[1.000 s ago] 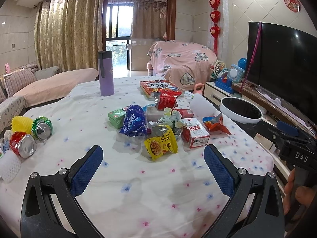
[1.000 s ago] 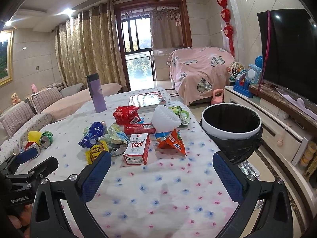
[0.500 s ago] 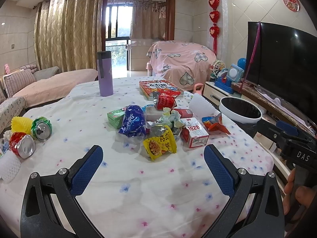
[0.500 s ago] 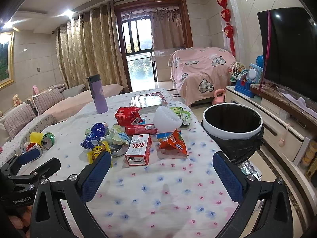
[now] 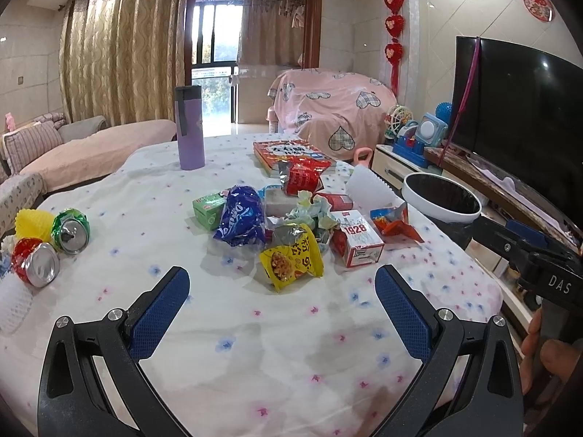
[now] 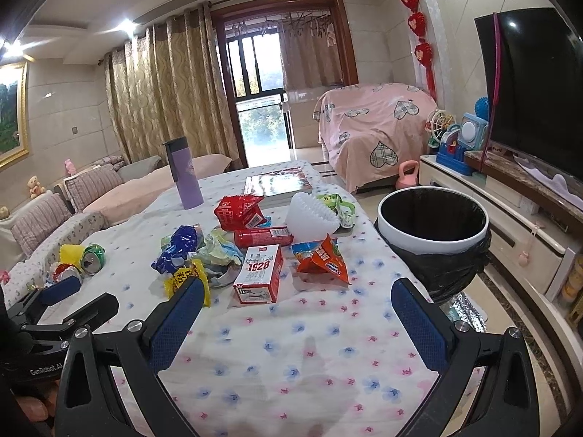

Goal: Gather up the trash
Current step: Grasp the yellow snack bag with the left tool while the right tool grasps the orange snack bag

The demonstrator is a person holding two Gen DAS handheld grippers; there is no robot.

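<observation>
Barely anything moved since the earlier frames: your right gripper edged a bit closer to the pile; left gripper looks the same. Both hover w/ fingers wide apart, holding nothing.

Trash sits mid tabletop: yellow snack bag, crumpled blue wrapper, red-white 1928 carton on its side, orange chip bag, red packet, green box.

Near half of the cloth is bare (plenty of room). Black-lined bin stands just off the tabletop's right edge.

Left view shows both crushed cans clearly by the left edge; right view shows down into the bin.
</observation>
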